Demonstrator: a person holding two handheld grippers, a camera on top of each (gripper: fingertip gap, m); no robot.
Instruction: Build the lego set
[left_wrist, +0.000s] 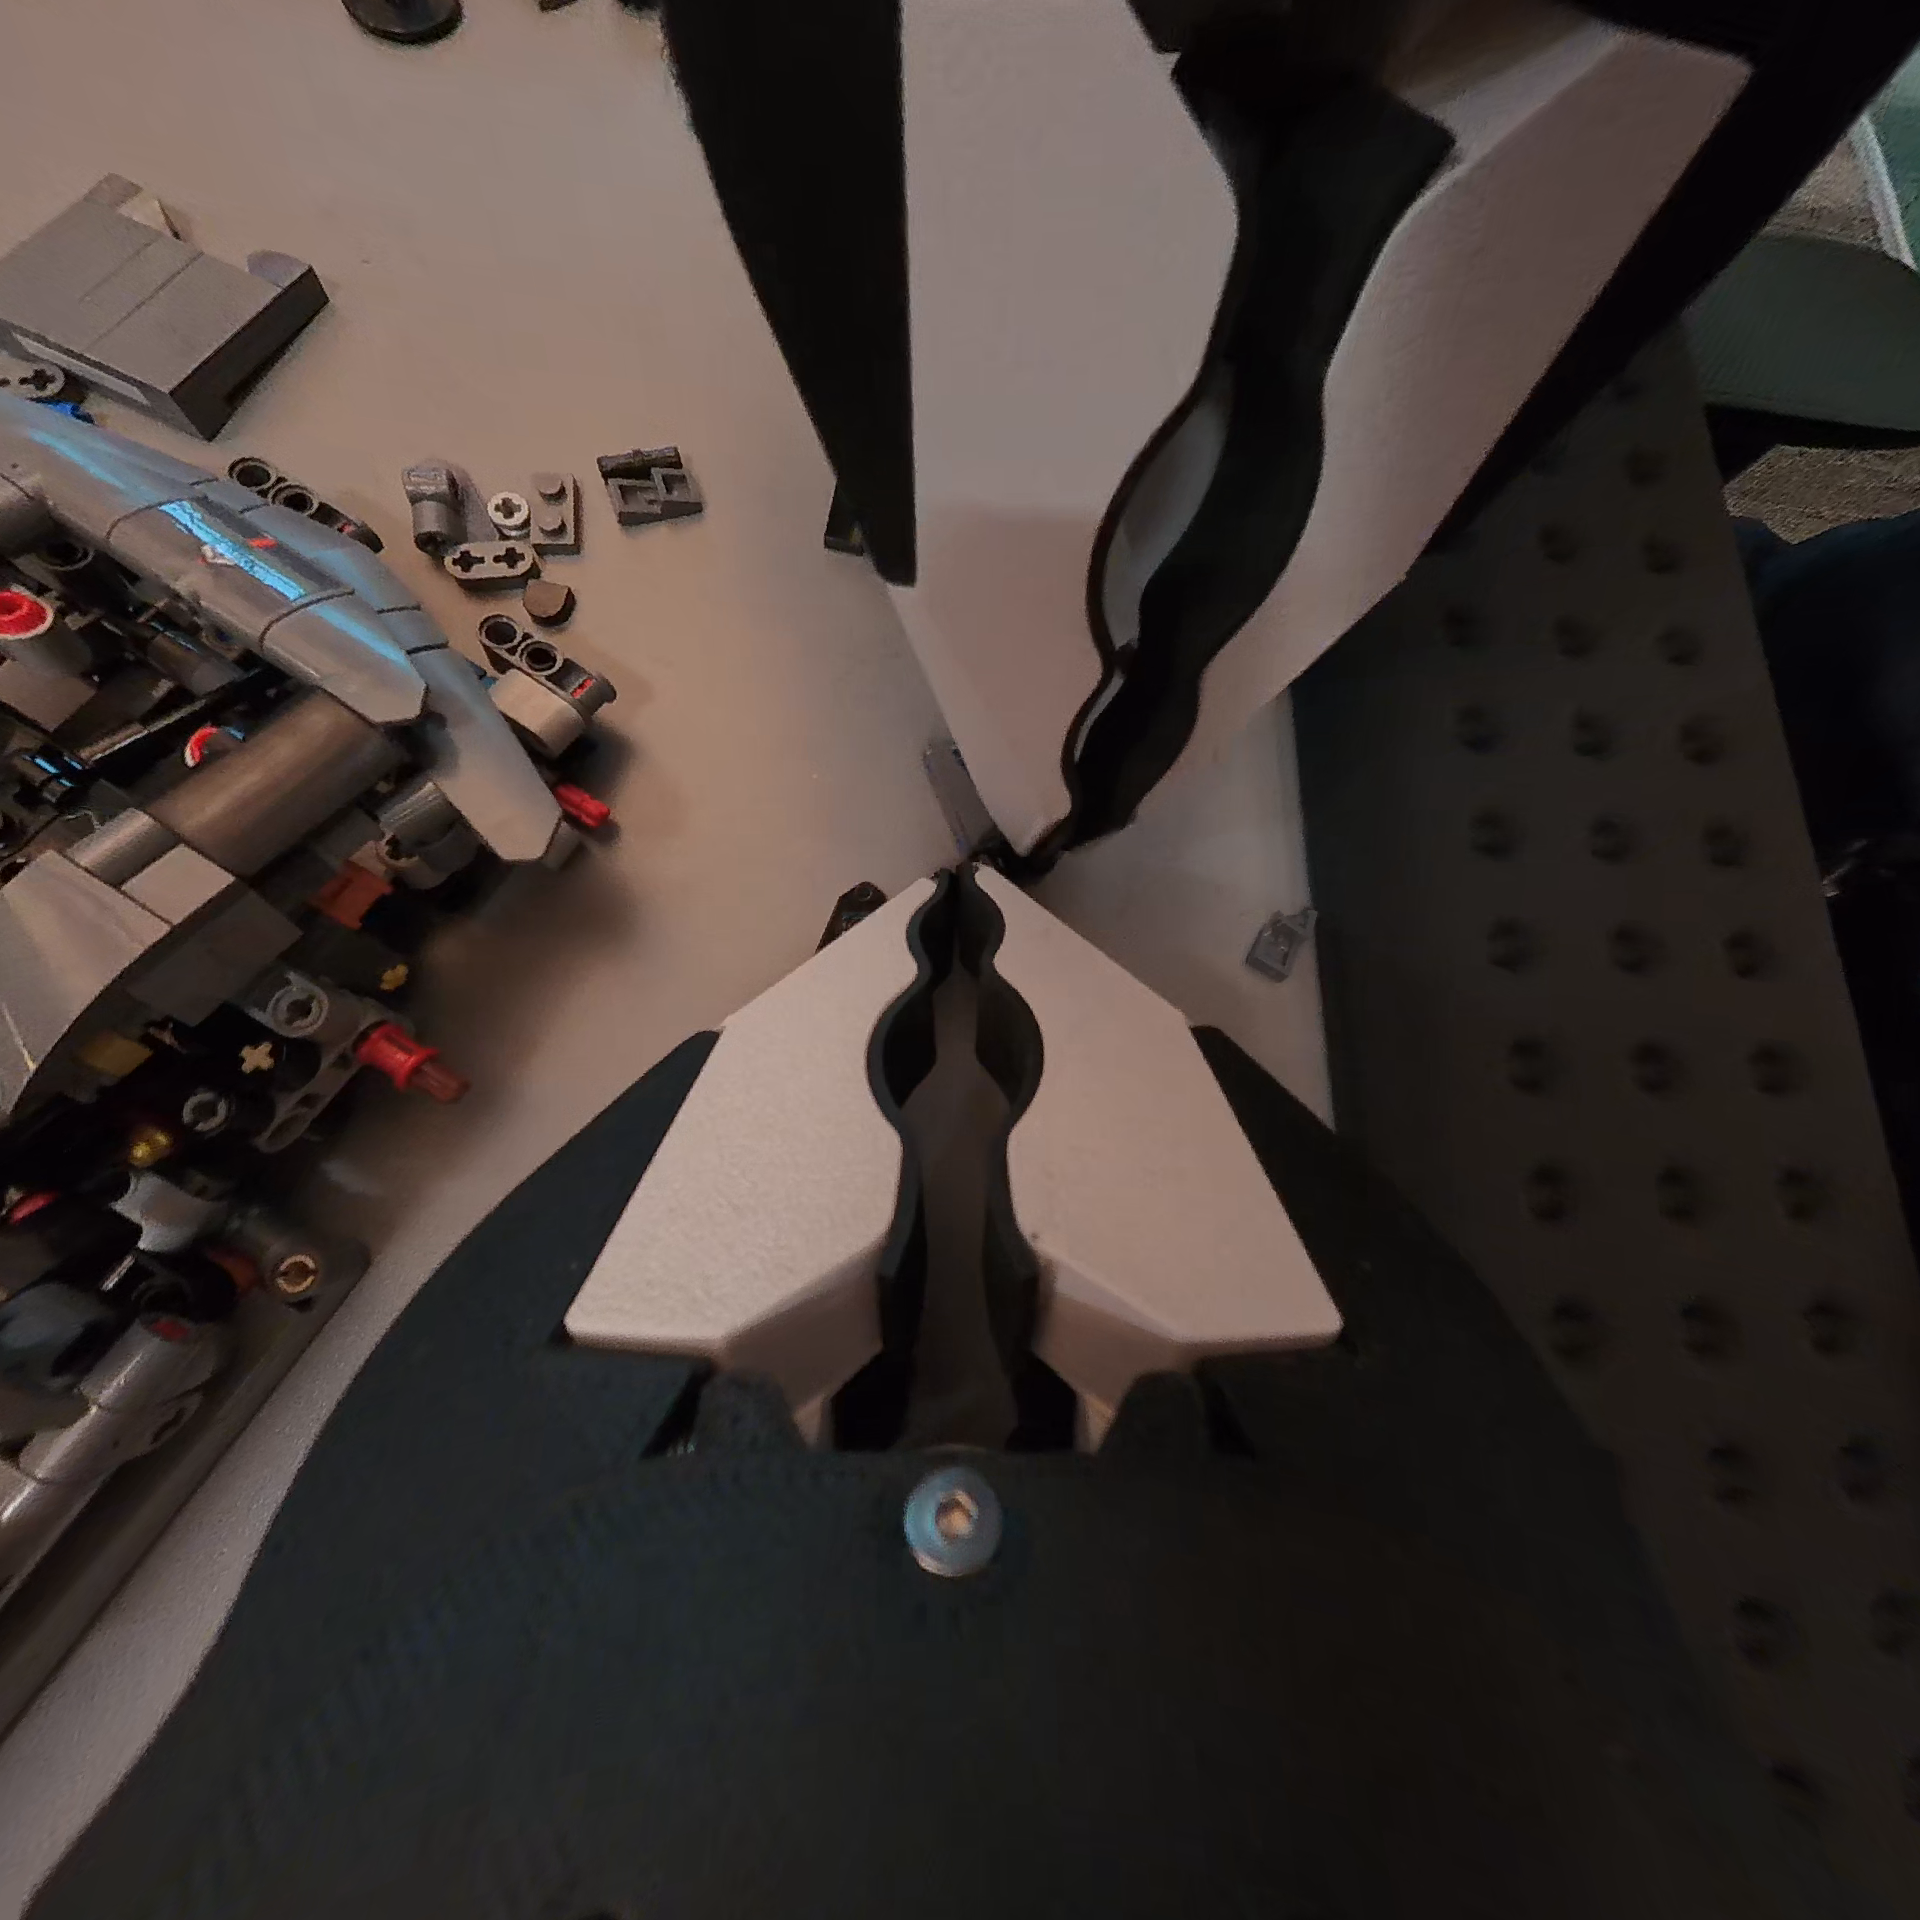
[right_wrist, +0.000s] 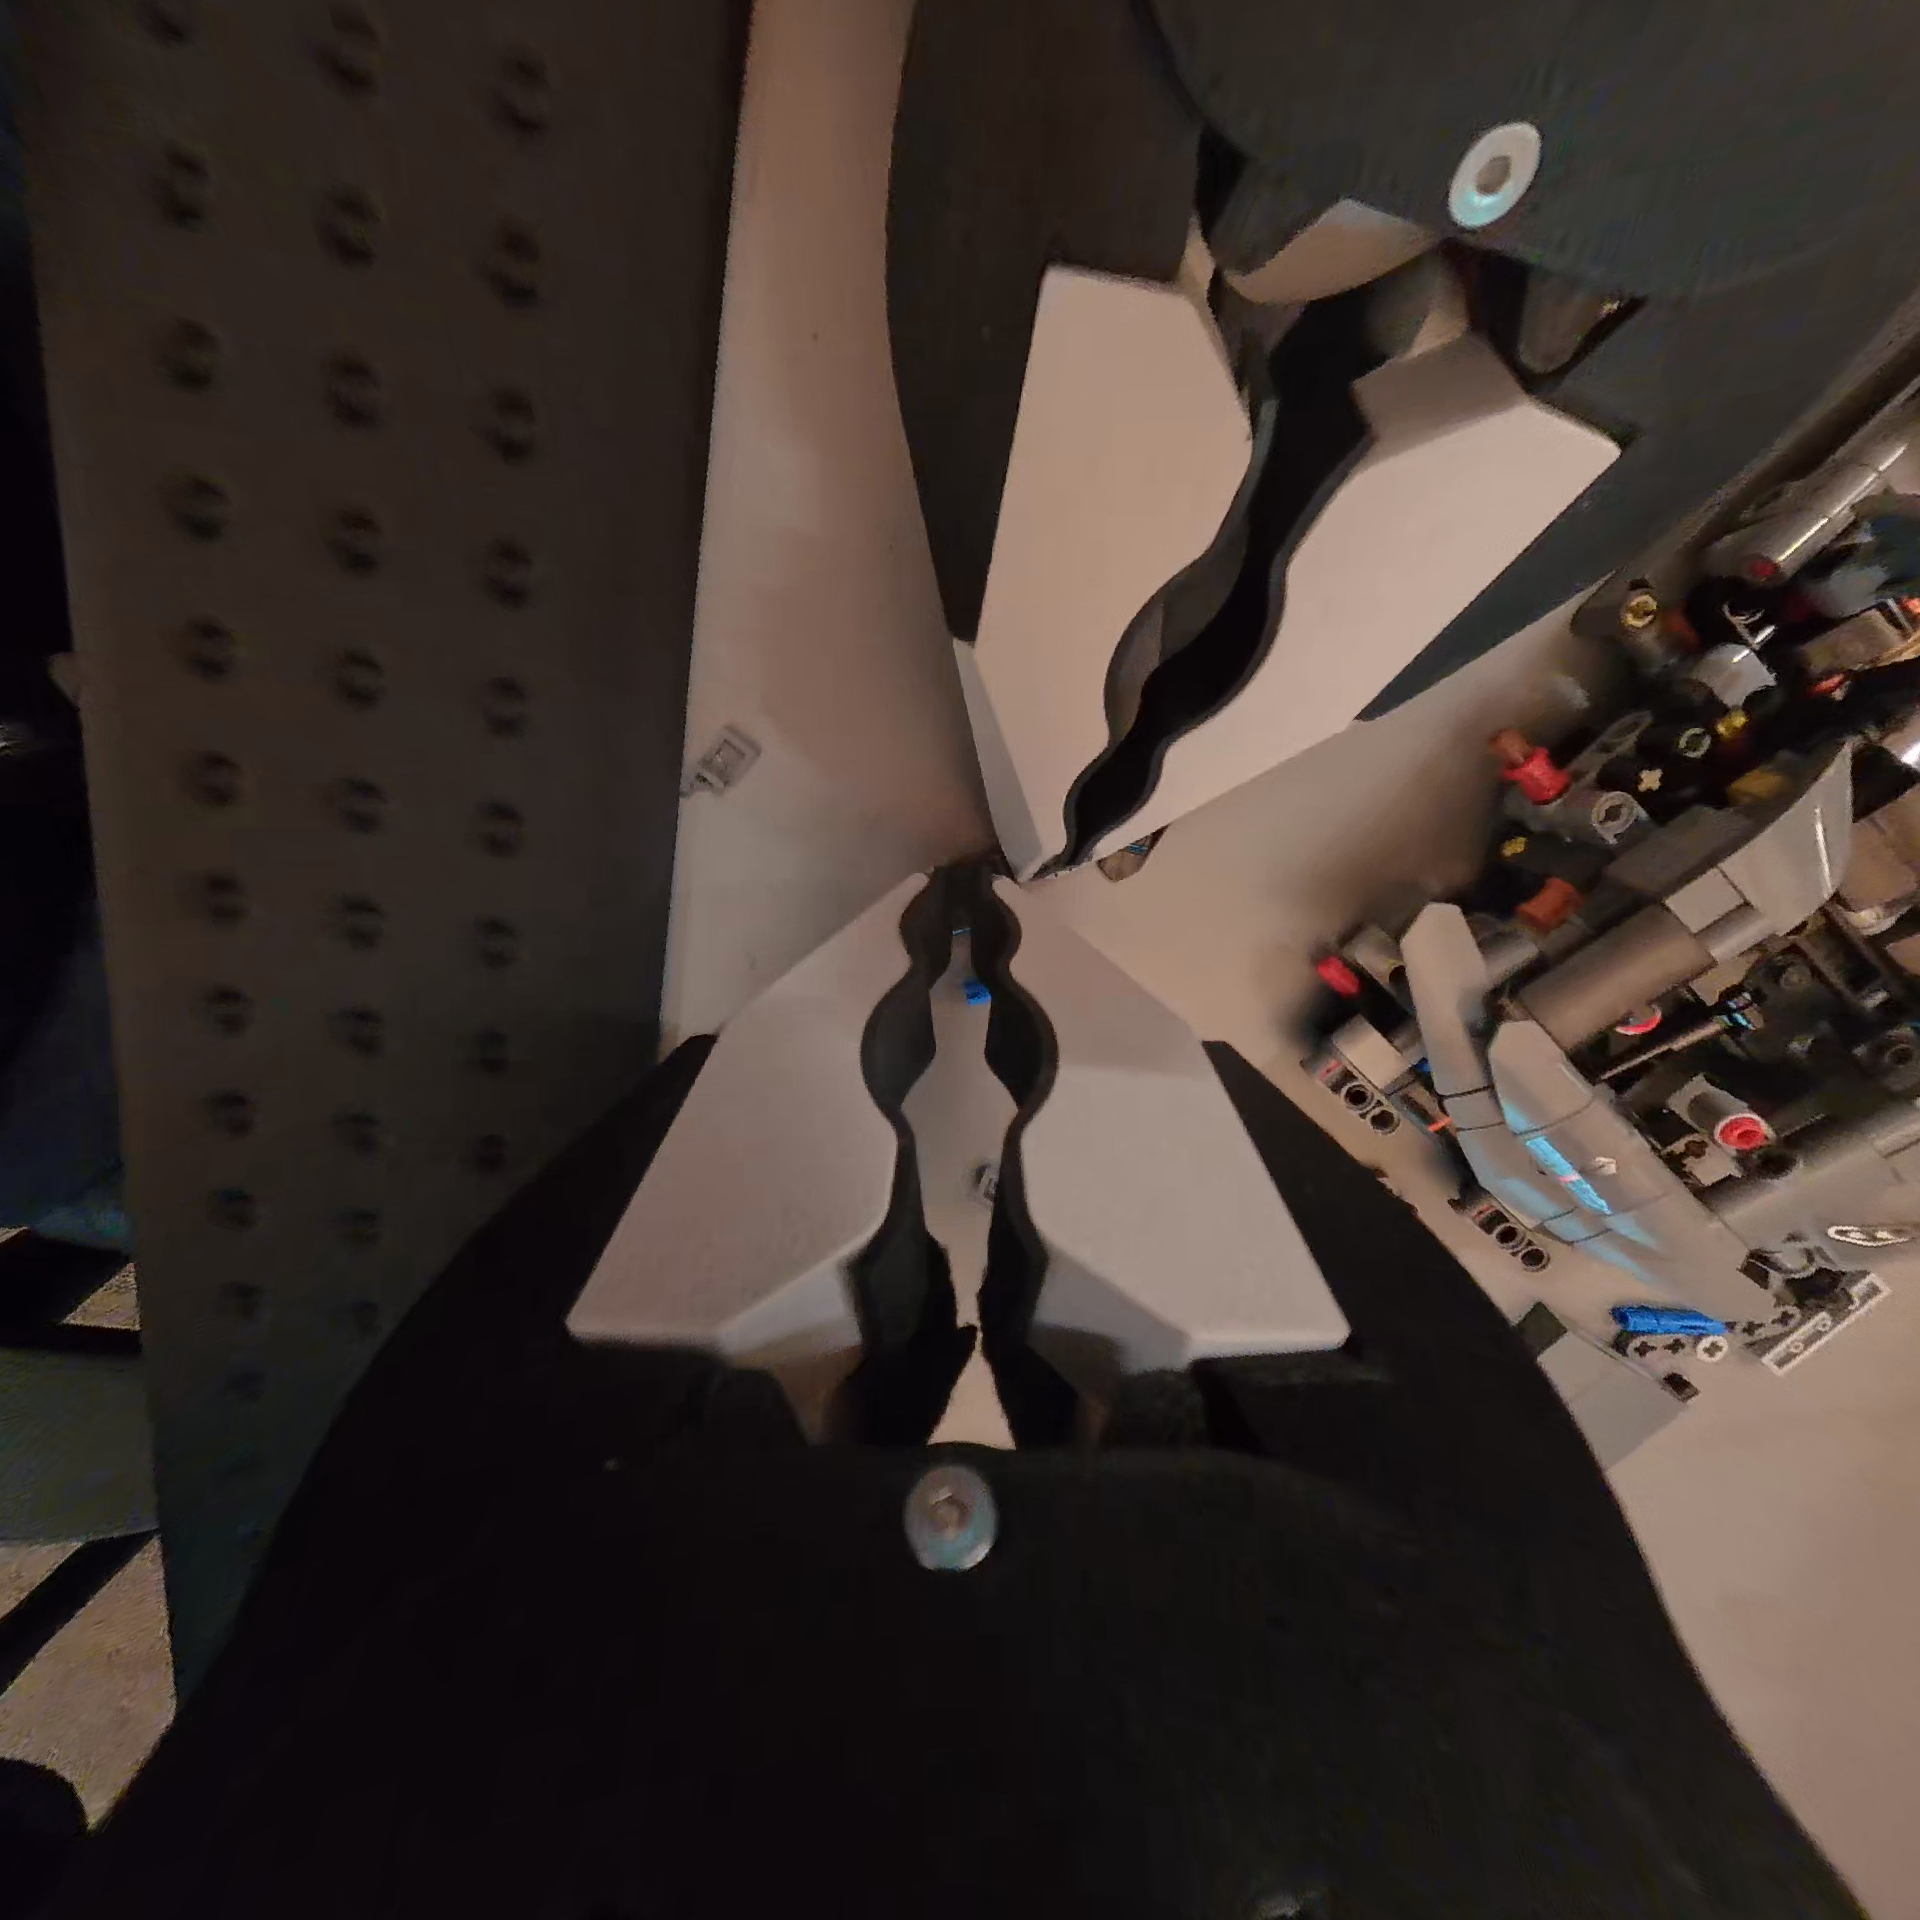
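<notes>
Left gripper (left_wrist: 961, 878) and right gripper (right_wrist: 961, 883) meet tip to tip above the pale counter (left_wrist: 623, 260). Both sets of fingers are together on something tiny; what it is I cannot tell. The part-built grey Lego vehicle model (left_wrist: 208, 779) lies apart. Risk: either pinch slipping would drop the piece off the nearby counter edge.

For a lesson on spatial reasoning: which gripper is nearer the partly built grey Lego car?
Left. The left gripper lies alongside the partly built grey Lego car. The right gripper meets it tip to tip, reaching in from the side away from the car.
</notes>
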